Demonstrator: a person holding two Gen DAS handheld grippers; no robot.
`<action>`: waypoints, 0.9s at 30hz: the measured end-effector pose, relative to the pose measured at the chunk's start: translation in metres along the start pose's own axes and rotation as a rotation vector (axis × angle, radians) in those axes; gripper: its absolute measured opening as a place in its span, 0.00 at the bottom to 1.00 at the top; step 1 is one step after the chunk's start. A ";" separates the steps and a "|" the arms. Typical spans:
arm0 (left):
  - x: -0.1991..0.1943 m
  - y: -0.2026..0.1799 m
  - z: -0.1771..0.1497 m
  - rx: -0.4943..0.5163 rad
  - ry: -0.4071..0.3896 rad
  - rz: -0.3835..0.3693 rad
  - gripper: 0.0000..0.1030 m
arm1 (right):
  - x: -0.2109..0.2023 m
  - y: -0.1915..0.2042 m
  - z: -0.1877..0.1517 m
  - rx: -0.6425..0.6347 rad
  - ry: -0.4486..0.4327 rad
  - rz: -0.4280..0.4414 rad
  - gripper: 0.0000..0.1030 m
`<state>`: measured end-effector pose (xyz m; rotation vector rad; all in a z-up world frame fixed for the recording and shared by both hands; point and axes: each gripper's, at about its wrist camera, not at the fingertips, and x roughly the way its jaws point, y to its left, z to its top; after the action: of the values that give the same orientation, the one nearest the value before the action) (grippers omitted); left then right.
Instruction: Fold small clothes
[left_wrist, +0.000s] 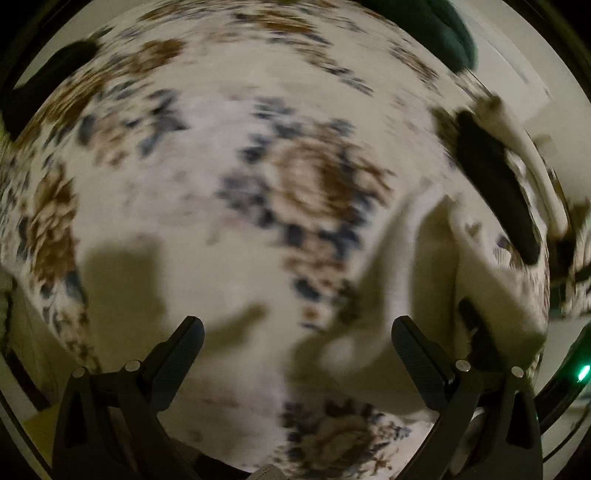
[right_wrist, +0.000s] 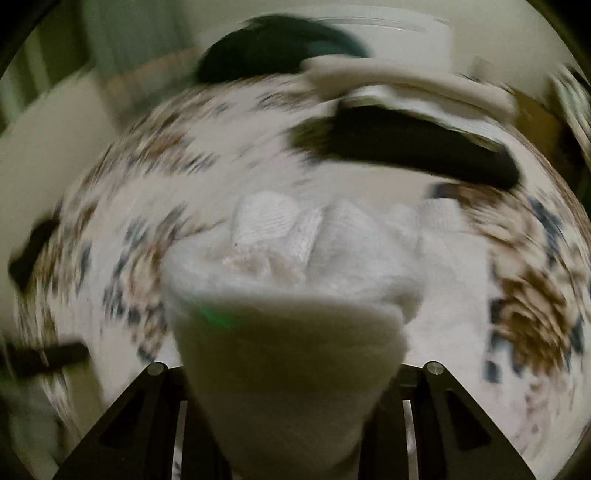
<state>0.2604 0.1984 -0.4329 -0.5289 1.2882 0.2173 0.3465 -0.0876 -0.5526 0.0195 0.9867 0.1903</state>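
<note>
Two hand-held grippers share the work: the right hand-held gripper pinches a bunched white garment above the flowered bed cover, while the left hand-held gripper hangs wide and empty. Best next: lay the garment flat on bare cover, near the black sock, before creasing.

Dim warm light, heavy motion blur, fisheye
</note>
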 end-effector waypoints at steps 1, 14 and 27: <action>-0.001 0.015 0.001 -0.026 -0.004 0.005 1.00 | 0.009 0.015 -0.006 -0.061 0.010 0.000 0.31; -0.001 0.005 0.031 -0.035 0.017 -0.199 1.00 | -0.031 0.006 -0.027 -0.116 0.233 0.375 0.83; 0.090 -0.112 0.024 0.280 0.277 -0.237 0.10 | 0.007 -0.159 -0.044 0.578 0.403 0.342 0.84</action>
<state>0.3550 0.1008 -0.4856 -0.4765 1.4816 -0.2391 0.3373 -0.2459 -0.5992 0.7053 1.4112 0.2202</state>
